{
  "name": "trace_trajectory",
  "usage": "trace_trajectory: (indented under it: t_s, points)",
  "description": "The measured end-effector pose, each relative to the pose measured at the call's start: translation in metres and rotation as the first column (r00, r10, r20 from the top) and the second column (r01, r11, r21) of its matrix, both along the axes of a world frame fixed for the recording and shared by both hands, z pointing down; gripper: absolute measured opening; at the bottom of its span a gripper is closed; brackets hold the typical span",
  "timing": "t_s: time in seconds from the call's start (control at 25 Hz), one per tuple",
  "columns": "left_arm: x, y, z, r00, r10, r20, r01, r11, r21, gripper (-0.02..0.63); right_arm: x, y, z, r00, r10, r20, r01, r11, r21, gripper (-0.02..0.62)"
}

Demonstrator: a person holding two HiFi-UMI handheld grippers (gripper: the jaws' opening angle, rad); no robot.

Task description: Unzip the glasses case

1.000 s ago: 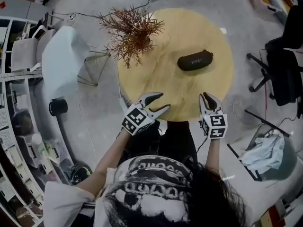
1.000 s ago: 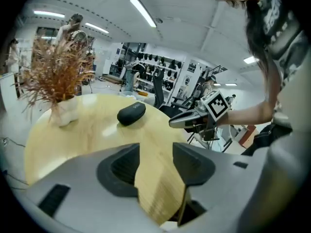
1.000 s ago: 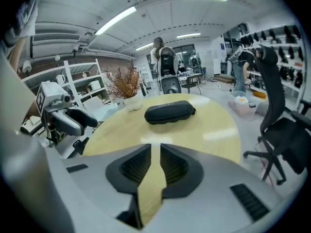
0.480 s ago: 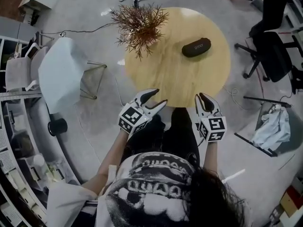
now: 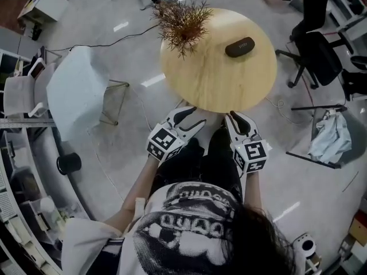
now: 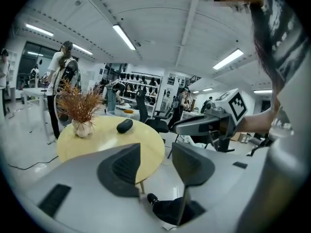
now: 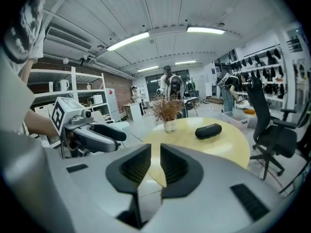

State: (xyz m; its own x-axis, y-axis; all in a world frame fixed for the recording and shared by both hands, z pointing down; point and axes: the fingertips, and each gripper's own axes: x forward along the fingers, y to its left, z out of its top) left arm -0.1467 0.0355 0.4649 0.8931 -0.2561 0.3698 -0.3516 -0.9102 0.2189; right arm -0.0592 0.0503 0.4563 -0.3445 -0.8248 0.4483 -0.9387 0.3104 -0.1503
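The black glasses case [image 5: 239,47] lies zipped on the far right part of the round wooden table [image 5: 218,85], well away from both grippers. It also shows as a small dark oval, the case [image 6: 125,125] in the left gripper view and the case [image 7: 208,130] in the right gripper view. My left gripper [image 5: 192,118] hangs off the table's near edge, jaws wide apart and empty [image 6: 156,152]. My right gripper [image 5: 238,119] is beside it, its jaws a narrow gap apart with nothing between them [image 7: 155,154].
A vase of dried red-brown branches [image 5: 183,24] stands at the table's far left. A black office chair [image 5: 318,56] is to the right, a white covered chair [image 5: 77,90] to the left, and a cloth on a rack [image 5: 330,142] at the right. People stand in the background [image 7: 170,86].
The table has slid further away in the head view. Both grippers, which overlapped its near edge, now hang off it over the floor. Their jaws look unchanged.
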Motion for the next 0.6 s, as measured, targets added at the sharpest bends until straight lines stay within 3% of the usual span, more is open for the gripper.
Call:
trace_trajectory:
  t_s: [0.28, 0.6]
  points:
    - [-0.008, 0.028, -0.004, 1.000, 0.010, -0.018, -0.011, 1.000, -0.005, 0.169, -0.028, 0.024, -0.015, 0.998, -0.052, -0.022, 0.053, 0.999, 0.003, 0.044]
    - [0.004, 0.044, -0.021, 0.997, -0.067, -0.043, 0.068, 0.997, 0.023, 0.068, -0.019, 0.043, -0.028, 0.994, -0.110, -0.011, 0.110, 0.994, 0.022, 0.000]
